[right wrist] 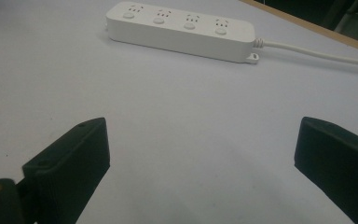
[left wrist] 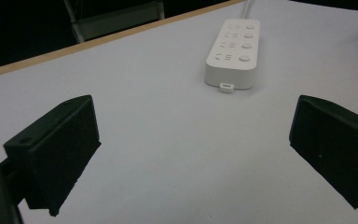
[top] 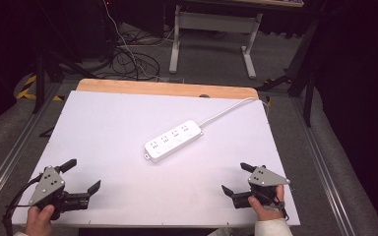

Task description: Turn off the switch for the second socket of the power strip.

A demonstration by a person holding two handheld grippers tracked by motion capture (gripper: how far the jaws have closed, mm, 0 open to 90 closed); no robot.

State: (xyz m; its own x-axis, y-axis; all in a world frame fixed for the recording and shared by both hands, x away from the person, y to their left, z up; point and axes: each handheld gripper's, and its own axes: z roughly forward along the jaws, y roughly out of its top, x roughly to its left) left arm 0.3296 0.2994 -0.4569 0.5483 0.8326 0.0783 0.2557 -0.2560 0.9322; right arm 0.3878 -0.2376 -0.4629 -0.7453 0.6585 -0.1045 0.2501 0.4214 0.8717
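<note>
- A white power strip (top: 173, 140) lies flat near the middle of the white table (top: 118, 123), set at a slant, its four sockets and their round buttons facing up.
- Its white cable (top: 229, 110) leaves the far right end and runs to the table's far right corner, where it goes over the edge.
- The left gripper (top: 84, 176) sits at the near left corner of the table, held by the person's left hand (top: 39, 219); its jaws are spread wide with nothing between them.
- In the left gripper view the power strip (left wrist: 234, 51) lies ahead and a little to the right of the gap, short end on, with bare table between it and the jaws.
- The right gripper (top: 238, 178) sits at the near right corner, held by the right hand (top: 266, 209); its jaws too are spread wide and hold nothing.
- In the right gripper view the power strip (right wrist: 182, 30) lies broadside across the far part of the table, its cable (right wrist: 317, 52) trailing off to the right; bare table lies between it and the jaws.
- Both grippers are well apart from the strip and from each other, and nothing on the table stands between either one and the strip.
- A wooden strip (top: 167, 88) shows along the table's far edge.
- Beyond the table, on the grey floor, a tangle of dark cables (top: 128, 61) lies at the left and the white legs of another desk (top: 211, 29) stand at the middle.
</note>
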